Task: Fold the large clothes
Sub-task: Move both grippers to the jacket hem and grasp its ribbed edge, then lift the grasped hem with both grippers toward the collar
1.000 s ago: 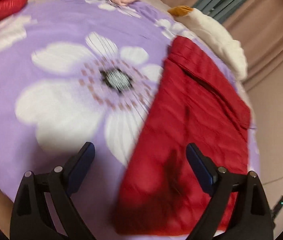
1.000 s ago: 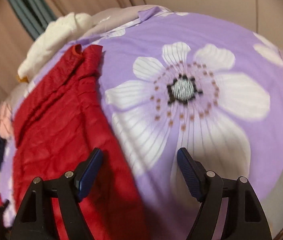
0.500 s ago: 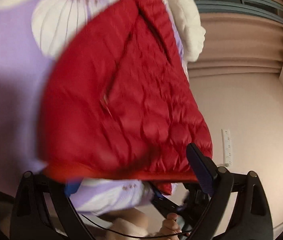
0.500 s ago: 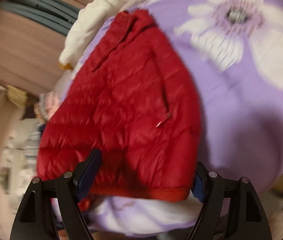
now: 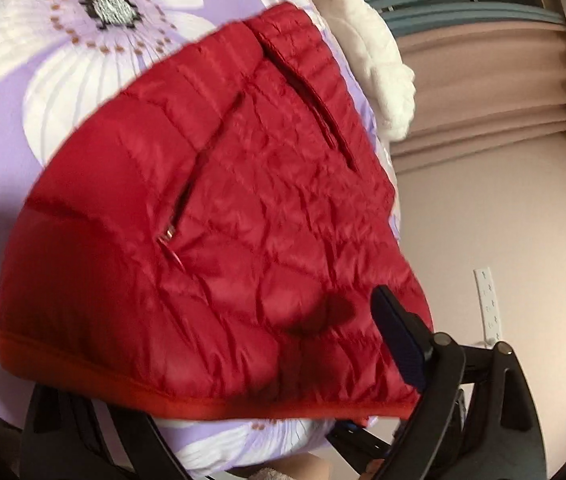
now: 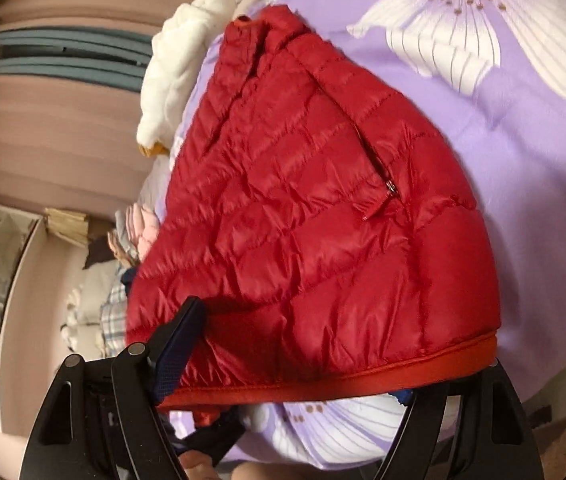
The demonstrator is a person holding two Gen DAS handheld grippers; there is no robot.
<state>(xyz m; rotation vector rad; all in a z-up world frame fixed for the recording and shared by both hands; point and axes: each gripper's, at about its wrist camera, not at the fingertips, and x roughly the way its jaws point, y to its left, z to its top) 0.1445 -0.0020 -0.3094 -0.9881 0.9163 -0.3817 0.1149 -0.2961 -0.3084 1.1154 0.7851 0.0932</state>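
Note:
A red quilted jacket [image 5: 243,200] lies flat on the purple flowered bed cover [image 5: 3,128], its orange-trimmed hem at the bed's near edge. My left gripper [image 5: 235,368] straddles that hem with its jaws closing. Its right finger [image 5: 399,340] rests over the jacket's right corner, and the hem hides the left finger. In the right wrist view the same jacket [image 6: 315,220] fills the middle. My right gripper [image 6: 295,360] stands open across the hem, its left finger [image 6: 179,344] over the left corner and its right finger mostly hidden beneath the trim.
A white fluffy garment [image 5: 379,60] lies beyond the jacket's collar, before pink and grey-green curtains. A pile of clothes [image 6: 135,232] and a white shelf [image 6: 3,280] show left of the bed. A socket strip [image 5: 487,304] hangs on the wall. A hand [image 6: 199,460] shows below.
Both views have swung from the flowered cover onto the jacket. Each gripper has come down to the hem at the bed's edge, one finger now over the fabric.

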